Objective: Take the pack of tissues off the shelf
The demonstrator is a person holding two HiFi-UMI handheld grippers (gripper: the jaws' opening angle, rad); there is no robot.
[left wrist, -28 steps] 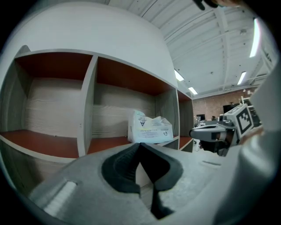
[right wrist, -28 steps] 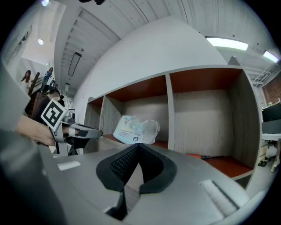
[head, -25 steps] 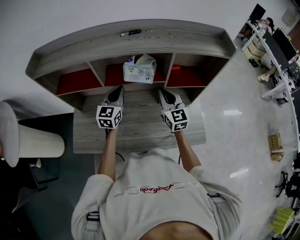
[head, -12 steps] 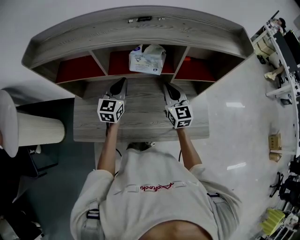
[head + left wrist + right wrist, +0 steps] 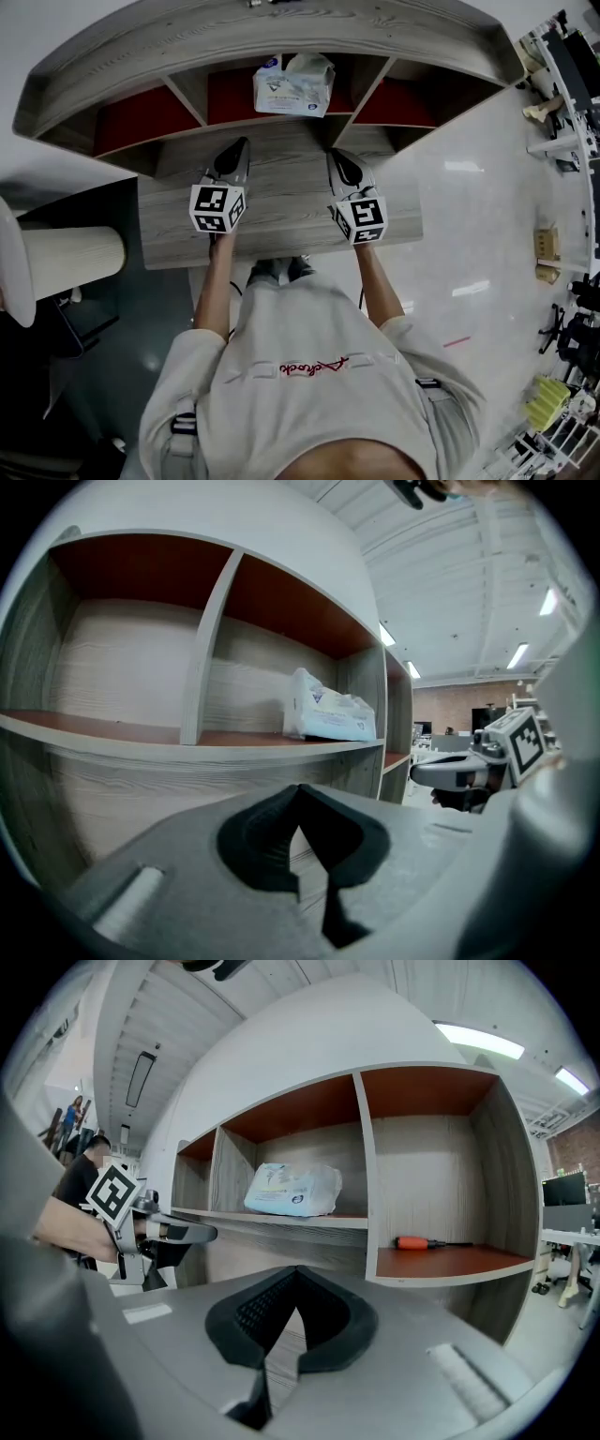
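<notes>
The pack of tissues (image 5: 292,84), white with blue print, lies in the middle compartment of the grey wooden shelf (image 5: 141,56). It also shows in the left gripper view (image 5: 330,714) and the right gripper view (image 5: 292,1188). My left gripper (image 5: 239,148) and right gripper (image 5: 336,157) hover side by side over the desk (image 5: 281,211), short of the shelf's front edge and below the pack. Both point at the shelf, shut and empty. The left gripper's jaws (image 5: 300,794) meet at their tips, and so do the right gripper's jaws (image 5: 297,1274).
An orange-handled screwdriver (image 5: 427,1242) lies in the right compartment. The left compartment (image 5: 141,117) holds nothing that I can see. A white ribbed cylinder (image 5: 70,272) stands left of the desk. Office desks (image 5: 567,84) line the far right across a polished floor.
The shelf and the pack have slid up in the head view. Both grippers stay shut, side by side over the desk, and now sit a little farther below the pack.
</notes>
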